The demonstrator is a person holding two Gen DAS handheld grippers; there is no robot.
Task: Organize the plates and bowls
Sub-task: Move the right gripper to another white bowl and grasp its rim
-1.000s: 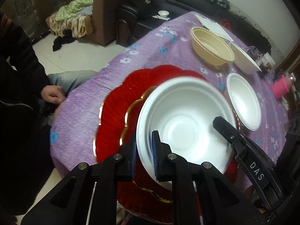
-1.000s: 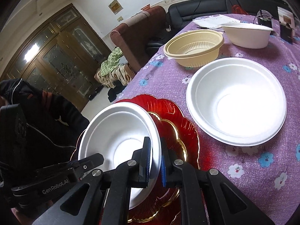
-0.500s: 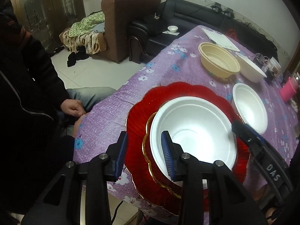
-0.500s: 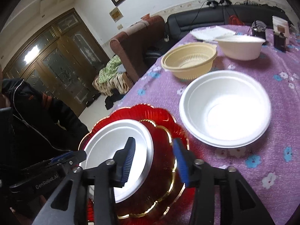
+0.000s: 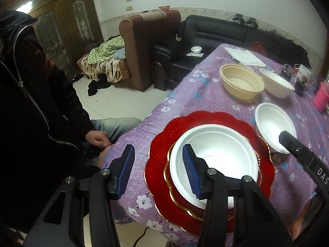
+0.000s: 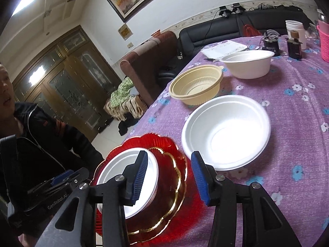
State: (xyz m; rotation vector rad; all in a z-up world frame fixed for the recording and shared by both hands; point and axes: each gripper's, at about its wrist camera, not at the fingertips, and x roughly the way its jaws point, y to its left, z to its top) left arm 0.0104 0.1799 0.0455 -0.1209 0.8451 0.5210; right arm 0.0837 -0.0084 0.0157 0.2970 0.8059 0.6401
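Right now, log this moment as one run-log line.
left tool: opening, empty | right tool: open, empty | white bowl: on red plates | next bowl: on table

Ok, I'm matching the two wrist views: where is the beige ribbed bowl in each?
Left wrist: beige ribbed bowl upper right, beyond the red plate.
Right wrist: beige ribbed bowl centre, above the loose white bowl.
Shared landmark: the brown armchair behind the table.

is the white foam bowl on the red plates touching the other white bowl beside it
Apart. The right wrist view shows red plate rim and purple tablecloth between the stacked foam bowl and the loose white bowl.
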